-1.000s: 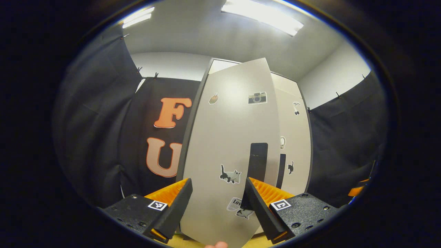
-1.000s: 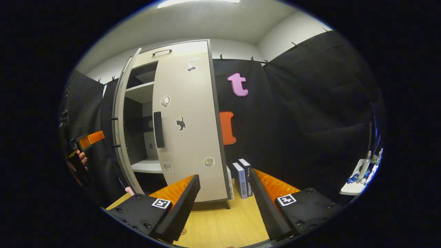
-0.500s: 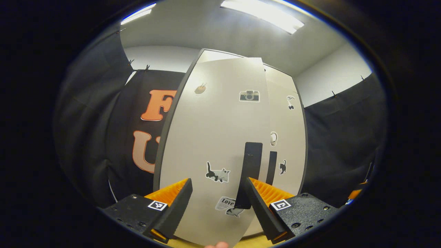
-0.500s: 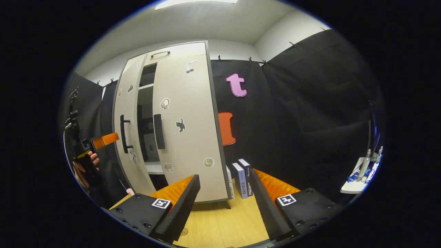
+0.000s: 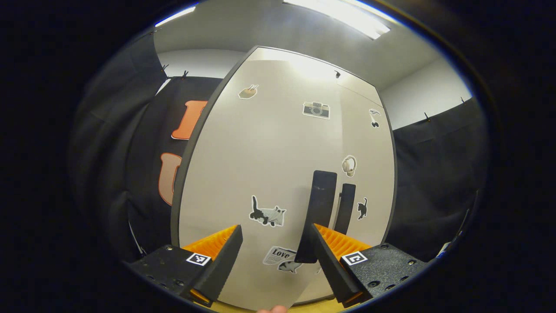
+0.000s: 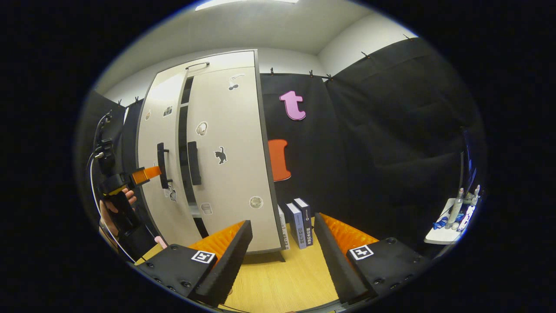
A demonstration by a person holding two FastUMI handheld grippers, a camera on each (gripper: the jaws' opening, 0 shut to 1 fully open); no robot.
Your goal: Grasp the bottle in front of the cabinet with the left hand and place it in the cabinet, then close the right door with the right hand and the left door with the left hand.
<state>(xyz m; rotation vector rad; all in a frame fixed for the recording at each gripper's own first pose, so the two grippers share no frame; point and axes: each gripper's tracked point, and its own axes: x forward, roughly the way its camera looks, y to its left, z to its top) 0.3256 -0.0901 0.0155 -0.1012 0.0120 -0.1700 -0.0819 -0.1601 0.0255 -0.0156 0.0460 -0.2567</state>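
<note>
the left door of the cabinet is being faced at close range by the left gripper, whose fingers are being held spread apart with nothing between them, the door's black handle lying just ahead of the right finger. in the right gripper view a narrow dark gap is being left between the left door and the right door, and the left gripper is being held by a hand near the left door's handle. the right gripper is being held released above the wooden table, well apart from the cabinet. books are being stood beside the cabinet. the bottle's place cannot be told.
</note>
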